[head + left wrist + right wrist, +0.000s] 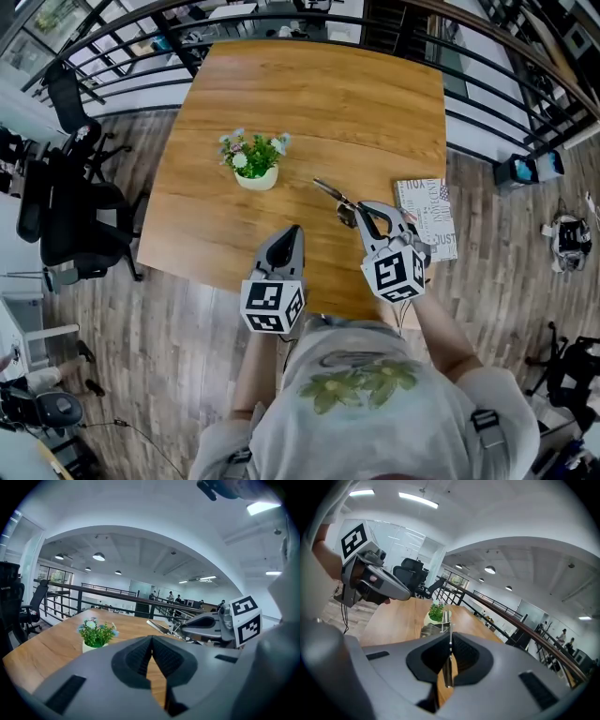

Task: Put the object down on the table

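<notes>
My right gripper [361,212] [449,638] is shut on a slim metal tool [332,195] [446,620], which sticks out past the jaws over the front right of the wooden table [319,103]. The tool's thin blade stands on edge between the pads, and a darker lump sits part way along it. My left gripper [292,234] [151,640] hangs beside it on the left over the table's front edge, its jaws shut with nothing between them. In the left gripper view the right gripper [202,626] and the tool [159,626] show at the right.
A small white pot of flowers [255,161] [96,634] [437,612] stands left of the table's middle. A printed booklet [429,217] lies at the table's right front edge. Black office chairs [66,211] stand to the left and a dark railing [525,70] curves round the far side.
</notes>
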